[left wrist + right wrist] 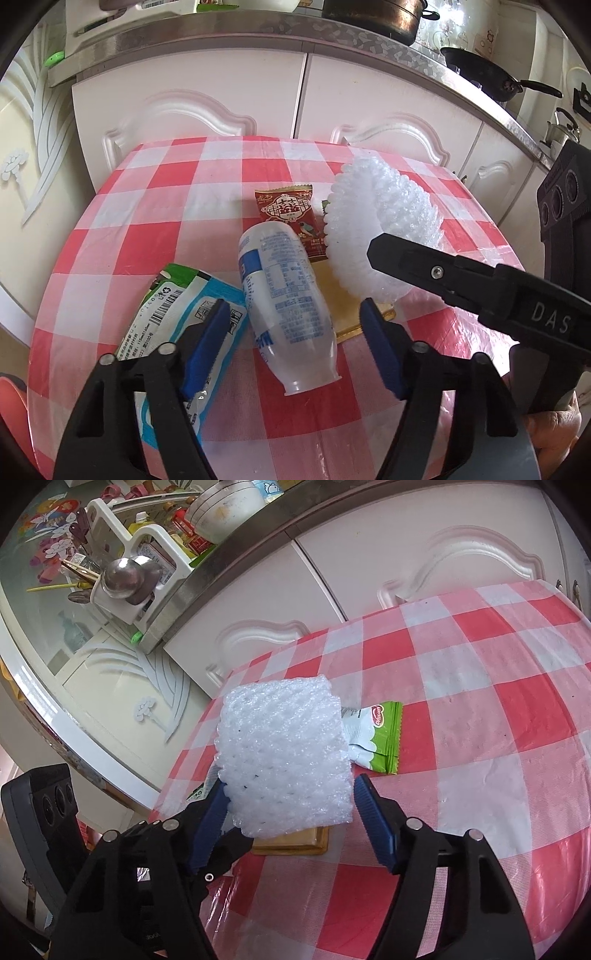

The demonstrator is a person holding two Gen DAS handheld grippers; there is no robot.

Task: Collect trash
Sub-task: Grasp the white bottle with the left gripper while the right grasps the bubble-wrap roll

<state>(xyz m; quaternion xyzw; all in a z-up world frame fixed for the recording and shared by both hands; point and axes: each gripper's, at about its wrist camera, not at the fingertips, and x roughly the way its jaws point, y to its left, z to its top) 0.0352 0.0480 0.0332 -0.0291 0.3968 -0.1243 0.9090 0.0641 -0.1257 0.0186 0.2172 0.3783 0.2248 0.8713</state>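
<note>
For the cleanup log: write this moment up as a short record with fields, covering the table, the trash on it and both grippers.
surface: table with a red and white checked cloth
between the left gripper fingers: clear plastic bottle lying on its side, pads not touching it
between the right gripper fingers: white foam net, one pad at its edge, the other clear of it
under the foam net: wooden board
other trash: red wrapper, green wrapper, blue and white packet
</note>
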